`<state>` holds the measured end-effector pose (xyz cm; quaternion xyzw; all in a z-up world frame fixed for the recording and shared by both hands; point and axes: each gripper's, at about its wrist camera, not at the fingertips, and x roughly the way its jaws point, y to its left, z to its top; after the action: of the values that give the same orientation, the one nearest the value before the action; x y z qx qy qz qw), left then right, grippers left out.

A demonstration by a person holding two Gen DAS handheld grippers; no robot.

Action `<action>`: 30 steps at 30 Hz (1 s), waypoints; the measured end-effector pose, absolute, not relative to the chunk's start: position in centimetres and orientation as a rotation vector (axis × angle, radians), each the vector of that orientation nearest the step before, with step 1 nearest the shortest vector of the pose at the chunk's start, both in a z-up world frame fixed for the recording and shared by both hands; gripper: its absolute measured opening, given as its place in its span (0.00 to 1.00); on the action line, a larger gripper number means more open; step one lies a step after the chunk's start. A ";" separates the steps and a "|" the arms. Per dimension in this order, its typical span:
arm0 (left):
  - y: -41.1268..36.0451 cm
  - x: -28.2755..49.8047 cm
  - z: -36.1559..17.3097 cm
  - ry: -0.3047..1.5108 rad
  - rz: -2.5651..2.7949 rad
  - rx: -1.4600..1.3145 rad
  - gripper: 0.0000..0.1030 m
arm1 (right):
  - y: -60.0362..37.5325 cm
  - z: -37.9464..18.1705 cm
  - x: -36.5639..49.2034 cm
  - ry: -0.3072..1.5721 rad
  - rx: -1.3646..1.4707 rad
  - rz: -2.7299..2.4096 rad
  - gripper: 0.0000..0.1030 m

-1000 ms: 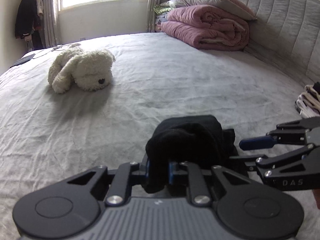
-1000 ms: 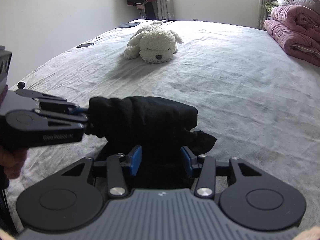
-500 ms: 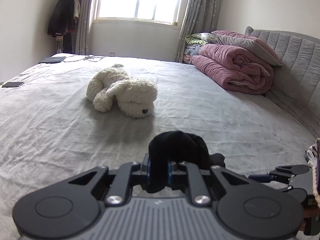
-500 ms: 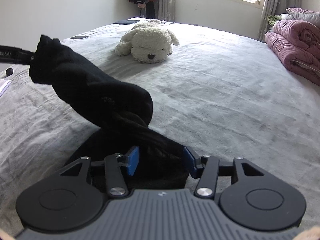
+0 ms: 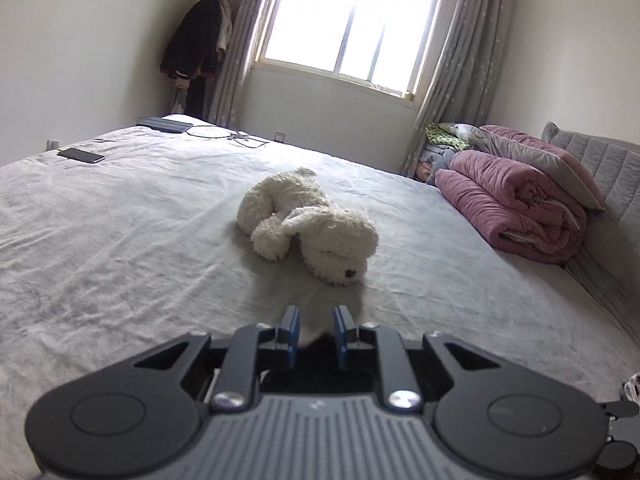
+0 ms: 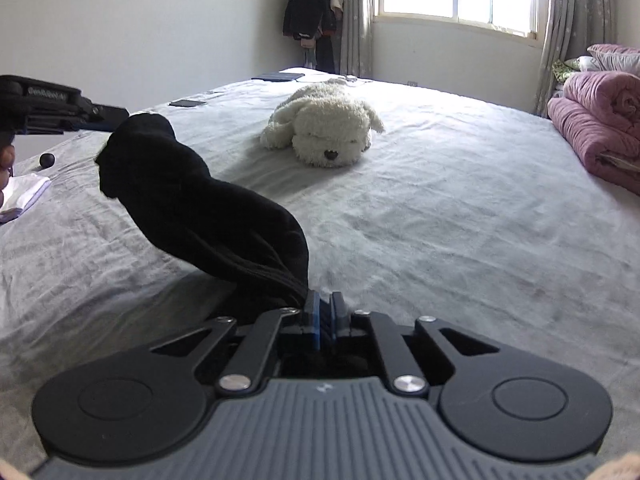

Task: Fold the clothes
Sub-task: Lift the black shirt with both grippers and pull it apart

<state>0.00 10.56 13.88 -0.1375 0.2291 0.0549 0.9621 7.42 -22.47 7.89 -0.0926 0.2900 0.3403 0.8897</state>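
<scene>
Plush dog (image 6: 322, 132) lies beyond black garment (image 6: 208, 216).

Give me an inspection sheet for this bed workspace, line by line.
Surface: grey bed sheet, wrinkled.
Job's things: black sock, lifted off the sheet, stretched between both grippers.
Clutter: plush dog mid-bed; phone and tablet at the far edge; white cloth at a bed edge.
Grippers: left gripper jaws have just been opening, sock between the pads but not pressed; right gripper jaws have just been closing, now shut on the sock's other end.
Cables: one cable by the tablet.
Surroundings: folded pink quilt, window, hanging coat.
</scene>
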 end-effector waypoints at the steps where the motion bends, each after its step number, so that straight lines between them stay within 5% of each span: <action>1: 10.3 0.3 13.5 0.492 0.084 -0.266 0.27 | -22.6 7.8 7.5 0.608 -0.184 0.703 0.11; 4: 9.3 1.1 12.2 0.576 0.002 -0.223 0.47 | -22.9 7.6 8.0 0.631 -0.158 0.677 0.17; 5: 8.7 1.3 11.7 0.603 -0.025 -0.201 0.53 | -23.1 7.4 8.2 0.646 -0.144 0.663 0.32; 6: 8.1 1.5 11.2 0.628 -0.049 -0.175 0.57 | -23.4 7.2 8.4 0.664 -0.129 0.646 0.62; 8: 6.9 1.8 10.4 0.663 -0.082 -0.126 0.60 | -23.9 6.6 8.9 0.689 -0.097 0.612 0.82; 13: 4.9 2.3 8.6 0.731 -0.122 -0.046 0.65 | -24.9 4.3 10.7 0.847 0.052 0.573 0.82; 14: 4.6 2.4 8.3 0.740 -0.126 -0.031 0.66 | -25.0 3.8 10.8 0.863 0.075 0.574 0.77; 16: 4.1 2.4 7.9 0.751 -0.127 0.000 0.66 | -24.5 3.9 10.2 0.849 0.061 0.595 0.40; 17: 3.8 2.4 7.8 0.752 -0.131 0.011 0.66 | -24.3 4.2 9.9 0.837 0.066 0.618 0.00; 26: 4.2 1.4 9.4 0.714 -0.176 -0.052 0.67 | -23.0 11.0 3.6 0.605 0.121 0.964 0.02; 30: 4.6 0.9 9.7 0.715 -0.230 -0.155 0.85 | -21.4 10.5 1.6 0.636 0.001 1.022 0.02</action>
<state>0.88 4.56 9.71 -0.0755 0.3489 -0.1121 0.9274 1.60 -21.42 10.53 0.0004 0.2990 0.4808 0.8243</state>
